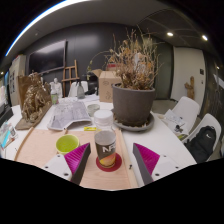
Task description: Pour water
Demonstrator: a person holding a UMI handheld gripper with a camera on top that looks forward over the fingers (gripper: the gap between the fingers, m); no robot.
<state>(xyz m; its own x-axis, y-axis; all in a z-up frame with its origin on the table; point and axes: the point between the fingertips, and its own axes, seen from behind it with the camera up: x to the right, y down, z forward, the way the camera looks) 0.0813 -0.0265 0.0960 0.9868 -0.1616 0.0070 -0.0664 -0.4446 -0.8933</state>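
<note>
While my gripper (pixel 106 172) stands wide open, the clear plastic water bottle with the dark label (pixel 105 144) sits upright between its fingers on a red round coaster (pixel 109 162); I'd close squarely on the label, mid-height.

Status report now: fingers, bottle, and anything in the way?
Gripper open, bottle upright between the fingers, gaps both sides. Green cup just left of it, apart. Large potted plant beyond, not blocking.
</note>
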